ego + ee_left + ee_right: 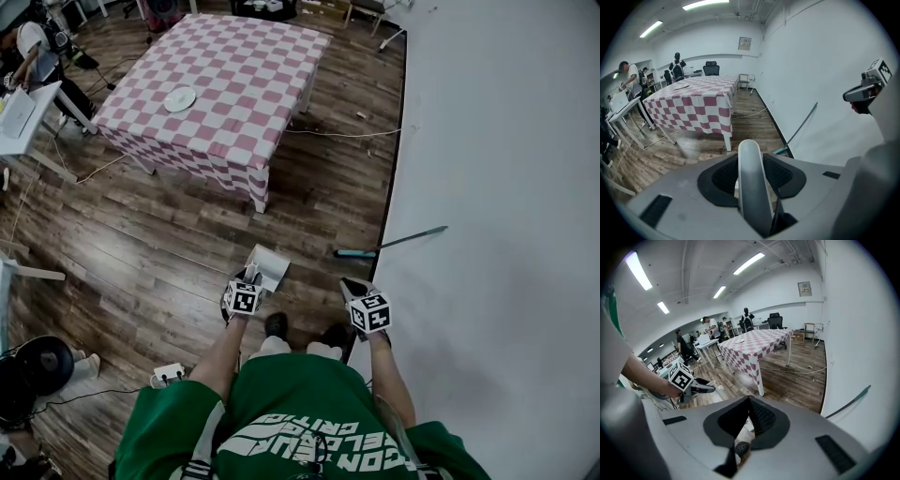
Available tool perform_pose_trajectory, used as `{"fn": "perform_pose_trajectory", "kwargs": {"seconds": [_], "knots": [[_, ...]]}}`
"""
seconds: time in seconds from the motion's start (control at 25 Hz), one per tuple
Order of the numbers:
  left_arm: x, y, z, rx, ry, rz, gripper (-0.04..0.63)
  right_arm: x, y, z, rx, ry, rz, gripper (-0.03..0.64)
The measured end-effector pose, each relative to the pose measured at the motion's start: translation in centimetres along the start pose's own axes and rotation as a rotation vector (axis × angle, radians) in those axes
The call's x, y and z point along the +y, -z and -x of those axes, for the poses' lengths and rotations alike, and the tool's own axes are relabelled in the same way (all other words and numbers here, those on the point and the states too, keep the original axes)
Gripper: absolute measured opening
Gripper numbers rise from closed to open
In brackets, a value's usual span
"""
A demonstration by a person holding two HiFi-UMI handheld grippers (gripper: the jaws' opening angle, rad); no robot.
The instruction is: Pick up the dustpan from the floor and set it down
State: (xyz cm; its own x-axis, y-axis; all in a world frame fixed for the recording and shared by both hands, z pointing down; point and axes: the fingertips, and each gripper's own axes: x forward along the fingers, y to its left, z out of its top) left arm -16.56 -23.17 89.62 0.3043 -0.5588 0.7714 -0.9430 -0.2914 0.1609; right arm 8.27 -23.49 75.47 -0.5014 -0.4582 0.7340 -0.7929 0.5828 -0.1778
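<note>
The left hand-held gripper (pixel 249 281) clamps the pale grey plastic dustpan (pixel 266 265), apparently already lifted; setting down remains, and the right hand-held gripper (pixel 749 400) is closed, empty.

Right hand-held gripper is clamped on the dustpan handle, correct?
Wrong side: the left hand-held gripper is clamped on the dustpan handle, as the left gripper view shows. The right hand-held gripper has nothing between its jaws.

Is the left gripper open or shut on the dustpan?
Shut on it: the dustpan handle stands pinched between the fingers of the left gripper.
</note>
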Motion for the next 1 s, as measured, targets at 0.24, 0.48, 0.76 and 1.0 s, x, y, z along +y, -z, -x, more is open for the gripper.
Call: {"fn": "perform_pose_trajectory", "kwargs": {"seconds": [0.24,0.48,0.76,1.0], "knots": [[0.6,0.5,0.8,0.021,-0.062,0.007,0.166,0.1,0.0,0.0,-0.005,-0.016,0.012,0.008],[0.6,-1.5,3.3,-0.066,-0.104,0.014,0.166,0.2,-0.6,0.3,-0.026,-0.040,0.032,0.008],[-1.1,-6.0,7.4,-0.213,-0.133,0.023,0.166,0.2,-1.6,1.0,-0.062,-0.066,0.051,0.008],[-3.0,-9.6,10.7,-0.311,-0.121,-0.005,0.166,0.3,-3.3,1.5,-0.106,-0.101,0.082,0.008]]}}
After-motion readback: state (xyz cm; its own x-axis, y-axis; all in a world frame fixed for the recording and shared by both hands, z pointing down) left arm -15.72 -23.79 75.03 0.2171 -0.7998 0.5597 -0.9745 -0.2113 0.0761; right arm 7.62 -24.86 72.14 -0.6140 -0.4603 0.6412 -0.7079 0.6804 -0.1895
